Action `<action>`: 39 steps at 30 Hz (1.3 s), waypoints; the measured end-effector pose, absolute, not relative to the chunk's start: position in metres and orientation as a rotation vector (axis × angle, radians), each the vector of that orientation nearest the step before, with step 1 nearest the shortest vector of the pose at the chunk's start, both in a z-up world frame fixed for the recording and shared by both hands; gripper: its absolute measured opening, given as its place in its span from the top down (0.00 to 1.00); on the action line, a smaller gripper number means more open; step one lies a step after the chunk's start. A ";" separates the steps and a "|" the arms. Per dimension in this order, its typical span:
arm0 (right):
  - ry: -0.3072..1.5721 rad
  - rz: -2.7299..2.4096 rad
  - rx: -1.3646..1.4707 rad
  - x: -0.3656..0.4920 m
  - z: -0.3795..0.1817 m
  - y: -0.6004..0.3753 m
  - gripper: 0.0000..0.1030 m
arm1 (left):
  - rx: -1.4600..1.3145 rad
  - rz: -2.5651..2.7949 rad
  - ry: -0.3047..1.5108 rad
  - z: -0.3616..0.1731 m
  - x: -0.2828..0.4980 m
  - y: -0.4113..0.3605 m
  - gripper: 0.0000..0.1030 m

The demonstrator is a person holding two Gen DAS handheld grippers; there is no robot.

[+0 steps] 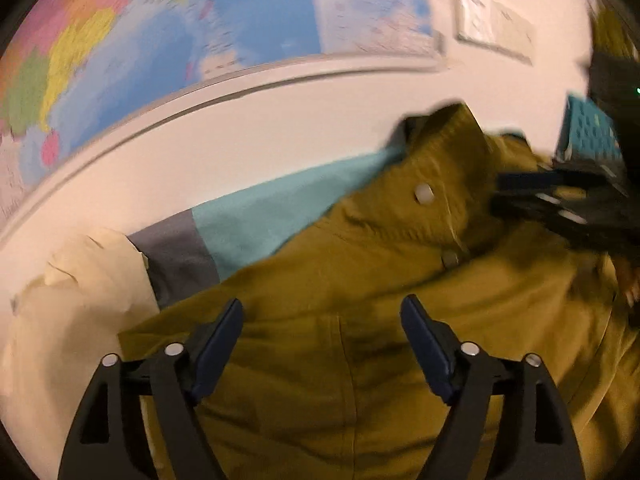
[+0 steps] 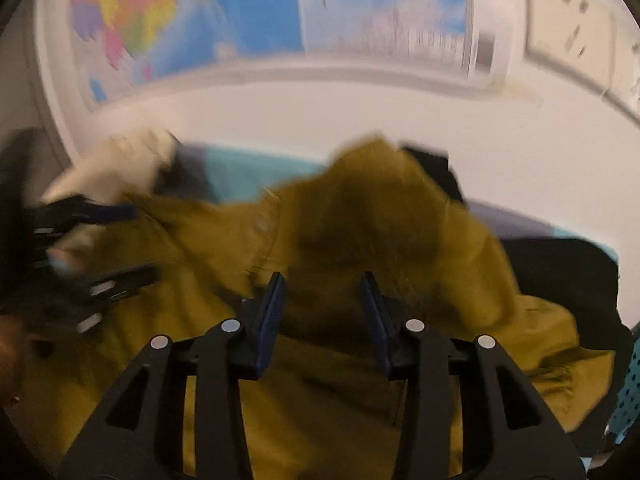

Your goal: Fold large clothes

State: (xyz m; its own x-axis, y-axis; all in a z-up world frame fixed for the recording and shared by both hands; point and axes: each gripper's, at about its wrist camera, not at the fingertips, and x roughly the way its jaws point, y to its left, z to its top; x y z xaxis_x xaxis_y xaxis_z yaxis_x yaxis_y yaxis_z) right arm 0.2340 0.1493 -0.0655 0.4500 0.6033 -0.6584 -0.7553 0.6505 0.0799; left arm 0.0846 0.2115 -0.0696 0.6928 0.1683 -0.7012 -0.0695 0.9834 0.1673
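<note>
Olive-green jacket [image 1: 360,320] heaped across the middle, rumpled, collar end bunched up toward the wall, pale snap buttons [image 1: 424,193] showing along its front edge. Underneath and behind, a teal and grey sheet [image 1: 248,224]; cannot tell what surface carries it. Off to the left side, touching the jacket's edge, a cream garment [image 1: 80,280] in a crumpled mound. Left claw [image 1: 322,320] spread wide over the jacket's body, nothing between the blue pads [image 1: 218,344]. Right claw [image 2: 322,300] narrower but also parted, hovering over the raised dark fold of the jacket, gripping nothing. From the left wrist view, right claw [image 1: 532,196] close beside the collar. Dark fabric [image 2: 560,272] lying under the jacket's right side, partly covered by it. Teal perforated basket [image 1: 592,132] at the far right edge, just beyond the jacket. On the wall behind, a coloured map [image 2: 180,28] and a white socket panel [image 1: 496,24], both blurred.
</note>
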 end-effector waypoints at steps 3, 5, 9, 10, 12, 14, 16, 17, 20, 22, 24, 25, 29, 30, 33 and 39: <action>0.776 0.825 -0.123 0.253 -0.073 0.138 0.64 | 0.137 0.156 0.829 -0.079 0.075 0.212 0.23; 0.763 0.806 -0.092 0.244 -0.063 0.128 0.54 | 0.129 0.167 0.818 -0.079 0.059 0.219 0.23; 0.694 0.869 -0.119 0.199 -0.041 0.095 0.46 | 0.114 0.140 0.771 -0.074 0.019 0.226 0.22; 0.692 0.885 -0.131 0.182 -0.037 0.085 0.46 | 0.121 0.133 0.761 -0.073 0.006 0.223 0.22; 0.694 0.916 -0.149 0.162 -0.035 0.070 0.45 | 0.128 0.125 0.752 -0.072 -0.012 0.219 0.22; 0.702 0.935 -0.153 0.139 -0.039 0.047 0.43 | 0.098 0.109 0.746 -0.072 -0.035 0.219 0.22; 0.730 0.953 -0.139 0.121 -0.046 0.025 0.41 | 0.086 0.116 0.741 -0.075 -0.053 0.218 0.22; 0.734 0.950 -0.134 0.108 -0.051 0.015 0.41 | 0.085 0.127 0.745 -0.079 -0.059 0.217 0.21; 0.753 0.935 -0.086 0.082 -0.062 -0.027 0.39 | 0.070 0.144 0.764 -0.089 -0.084 0.218 0.21; 0.761 0.915 -0.037 0.067 -0.070 -0.055 0.36 | 0.040 0.139 0.767 -0.092 -0.105 0.218 0.21; 0.774 0.908 0.032 0.053 -0.079 -0.083 0.35 | 0.017 0.136 0.752 -0.093 -0.128 0.218 0.19; 0.780 0.906 0.053 0.047 -0.082 -0.093 0.33 | 0.009 0.126 0.741 -0.092 -0.141 0.218 0.17; 0.788 0.861 0.125 0.019 -0.092 -0.136 0.26 | -0.090 0.080 0.746 -0.095 -0.181 0.224 0.15; 0.791 0.855 0.151 0.015 -0.093 -0.145 0.24 | -0.106 0.083 0.753 -0.097 -0.186 0.226 0.15; 0.802 0.841 0.228 0.003 -0.102 -0.171 0.18 | -0.152 0.102 0.787 -0.106 -0.208 0.233 0.14; 0.878 0.849 0.363 -0.012 -0.135 -0.201 0.13 | -0.265 0.045 0.864 -0.126 -0.232 0.232 0.14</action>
